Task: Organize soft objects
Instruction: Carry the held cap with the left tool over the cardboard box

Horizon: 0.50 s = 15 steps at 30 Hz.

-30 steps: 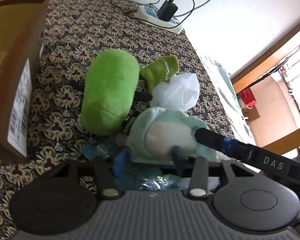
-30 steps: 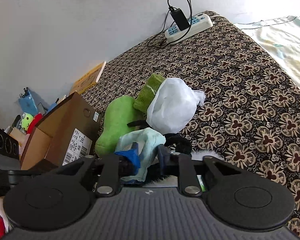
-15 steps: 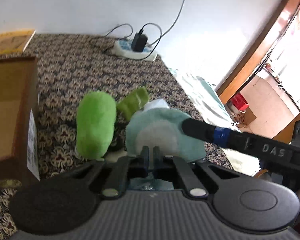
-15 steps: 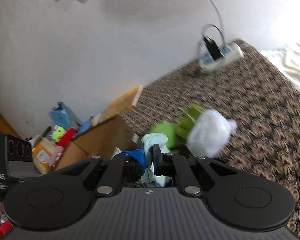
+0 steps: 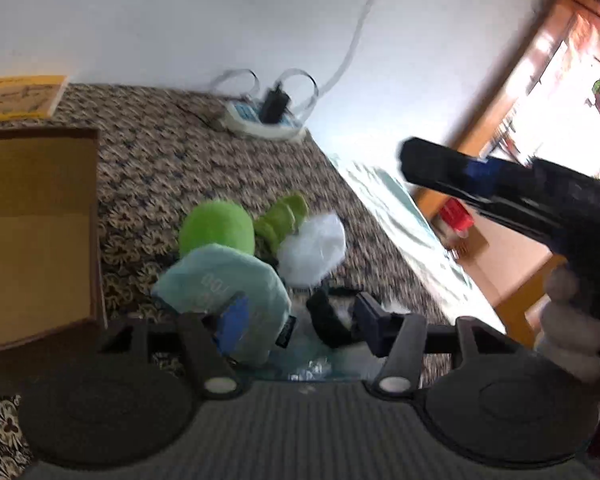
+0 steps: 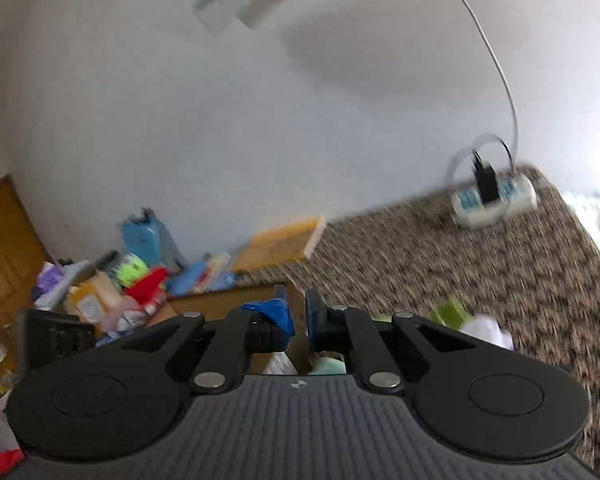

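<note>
Several soft things lie loose on the patterned bedspread (image 5: 172,160) in the left wrist view: a pale teal cloth (image 5: 228,280) nearest, a green plush (image 5: 216,228) behind it, a white bag (image 5: 312,248) to the right. The left gripper (image 5: 296,320) is opening, the cloth against its left finger only. The cardboard box (image 5: 36,232) at left looks empty, so sorting has barely begun.

In the right wrist view, the right gripper (image 6: 298,318) is closed on nothing visible.

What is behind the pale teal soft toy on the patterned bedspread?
Behind the pale teal soft toy lies a green plush, with a white plastic bag beside it. The toy covers the plush's lower part, so that stays hidden.
</note>
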{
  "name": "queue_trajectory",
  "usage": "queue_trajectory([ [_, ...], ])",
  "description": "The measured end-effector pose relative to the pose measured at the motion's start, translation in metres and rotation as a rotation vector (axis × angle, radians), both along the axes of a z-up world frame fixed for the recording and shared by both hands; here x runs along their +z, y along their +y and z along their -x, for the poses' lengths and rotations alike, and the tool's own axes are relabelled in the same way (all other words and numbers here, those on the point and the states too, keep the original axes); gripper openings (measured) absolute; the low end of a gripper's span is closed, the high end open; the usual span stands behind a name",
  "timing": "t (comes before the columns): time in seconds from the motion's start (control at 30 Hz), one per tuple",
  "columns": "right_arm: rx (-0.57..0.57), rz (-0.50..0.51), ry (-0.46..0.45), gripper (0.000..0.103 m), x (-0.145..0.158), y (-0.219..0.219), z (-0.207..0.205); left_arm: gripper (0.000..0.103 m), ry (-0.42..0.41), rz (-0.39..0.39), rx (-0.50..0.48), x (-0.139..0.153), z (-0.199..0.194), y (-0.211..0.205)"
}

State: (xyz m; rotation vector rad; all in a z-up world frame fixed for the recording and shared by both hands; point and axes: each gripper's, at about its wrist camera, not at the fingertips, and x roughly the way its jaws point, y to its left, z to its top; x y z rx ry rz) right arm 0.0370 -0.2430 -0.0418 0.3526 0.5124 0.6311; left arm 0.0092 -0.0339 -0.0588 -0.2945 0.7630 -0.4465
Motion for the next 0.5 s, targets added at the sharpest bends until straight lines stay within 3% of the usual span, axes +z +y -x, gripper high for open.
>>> queue_trajectory([
  [0.13, -0.118, 0.031, 0.102, 0.0, -0.022, 0.0, 0.001, 0.056, 0.05, -0.06, -0.024, -0.02, -0.006, 0.005],
  [0.27, -0.163, -0.027, 0.245, 0.003, -0.048, -0.004, 0.002, 0.056, 0.098, -0.097, -0.041, -0.041, -0.005, 0.017],
  [0.5, -0.051, 0.02, 0.311, 0.006, -0.071, 0.025, 0.01, 0.056, 0.161, -0.169, -0.047, -0.068, 0.011, 0.036],
])
